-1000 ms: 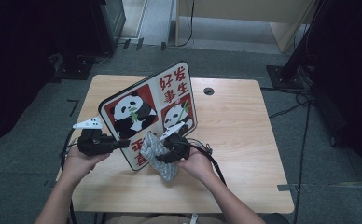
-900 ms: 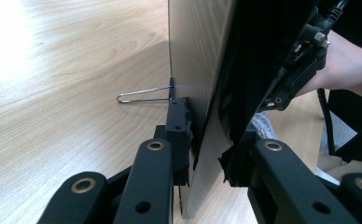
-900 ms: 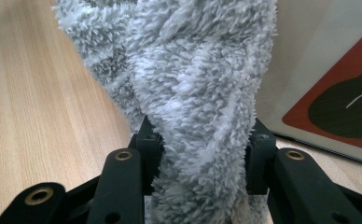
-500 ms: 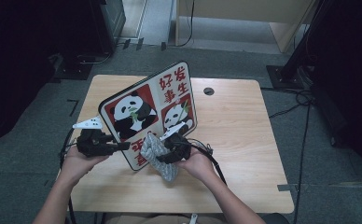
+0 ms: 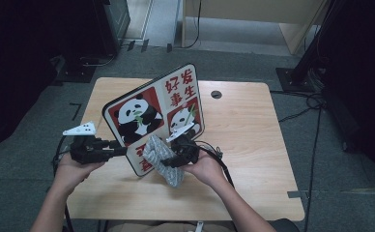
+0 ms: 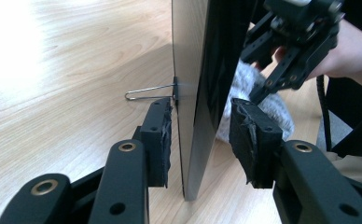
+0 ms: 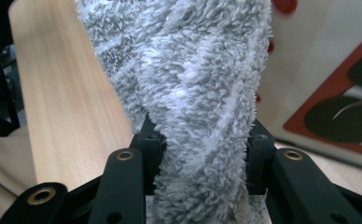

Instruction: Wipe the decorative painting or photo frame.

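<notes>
Left gripper (image 5: 120, 151) is sitting at the left of the table (image 5: 253, 145) in the high view, reaching level toward the lower left edge of the panda board (image 5: 151, 116). Its jaws have just been opening and then easing back a little, and in the left gripper view they are straddling the board's thin edge (image 6: 193, 121): the left pad (image 6: 163, 140) is lying just beside the board's pale back, the right pad (image 6: 254, 140) is standing apart from the dark front face, so the jaws are spread and not pinching the board. A thin wire stand (image 6: 149, 92) is sticking out from the back of the board and resting on the wood.

The board is standing near upright in the middle of the table, tilted back, with its printed face toward the person.

Farther right, the right gripper (image 5: 168, 158) is pressing a fluffy grey cloth (image 5: 164, 159) against the lower part of the board's face. In the right gripper view the jaws are pinching the cloth (image 7: 193, 93) between them, with the fabric bulging up above the pads and the board's red and white print (image 7: 328, 93) just behind it. The person's right hand (image 5: 207, 166) is gripping that tool from behind.
</notes>
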Motion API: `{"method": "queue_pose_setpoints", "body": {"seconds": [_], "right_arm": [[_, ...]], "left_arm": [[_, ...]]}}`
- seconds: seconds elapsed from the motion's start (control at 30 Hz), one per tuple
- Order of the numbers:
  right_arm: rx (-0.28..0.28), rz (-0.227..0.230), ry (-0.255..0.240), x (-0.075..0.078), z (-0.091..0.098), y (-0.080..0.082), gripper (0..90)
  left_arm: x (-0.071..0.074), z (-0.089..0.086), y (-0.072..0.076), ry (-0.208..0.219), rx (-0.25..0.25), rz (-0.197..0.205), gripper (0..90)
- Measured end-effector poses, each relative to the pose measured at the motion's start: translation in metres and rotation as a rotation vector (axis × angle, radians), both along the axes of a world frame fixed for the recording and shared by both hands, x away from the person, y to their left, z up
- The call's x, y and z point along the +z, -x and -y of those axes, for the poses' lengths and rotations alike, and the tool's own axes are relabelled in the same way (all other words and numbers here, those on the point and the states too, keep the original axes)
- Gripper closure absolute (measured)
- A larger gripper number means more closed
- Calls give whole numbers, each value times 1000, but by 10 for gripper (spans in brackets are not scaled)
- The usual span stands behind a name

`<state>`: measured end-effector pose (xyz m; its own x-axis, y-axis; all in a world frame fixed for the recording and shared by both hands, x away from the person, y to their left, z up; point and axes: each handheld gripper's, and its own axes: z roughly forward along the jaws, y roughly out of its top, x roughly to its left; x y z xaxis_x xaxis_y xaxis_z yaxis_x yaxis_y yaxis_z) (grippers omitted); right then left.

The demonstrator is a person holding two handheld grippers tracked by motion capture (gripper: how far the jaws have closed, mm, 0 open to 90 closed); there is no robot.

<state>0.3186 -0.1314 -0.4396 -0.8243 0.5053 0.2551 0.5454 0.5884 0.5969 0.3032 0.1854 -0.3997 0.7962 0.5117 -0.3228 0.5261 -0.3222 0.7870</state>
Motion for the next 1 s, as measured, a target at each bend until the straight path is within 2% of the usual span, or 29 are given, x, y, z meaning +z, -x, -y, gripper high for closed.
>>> {"method": "queue_pose_setpoints", "body": {"seconds": [0.17,0.37,0.47,0.57,0.67,0.87,1.0], "right_arm": [[-8,6,-35,20,0,-2,613],[-9,16,-58,46,0,-3,613],[-6,19,-71,59,-4,-4,611],[-9,20,-101,70,-7,-4,610],[-1,36,-94,81,-13,-6,610],[17,74,-100,109,-29,-9,608],[28,99,-104,126,-39,-12,607]], "left_arm": [[2,-8,5,10,16,7,624],[2,-16,9,17,24,-7,653],[4,-21,10,16,34,5,658],[3,-22,8,8,42,10,692],[1,-22,5,-7,45,12,725],[-2,-23,-5,-2,68,18,744],[-2,-22,-13,9,66,21,745]]}}
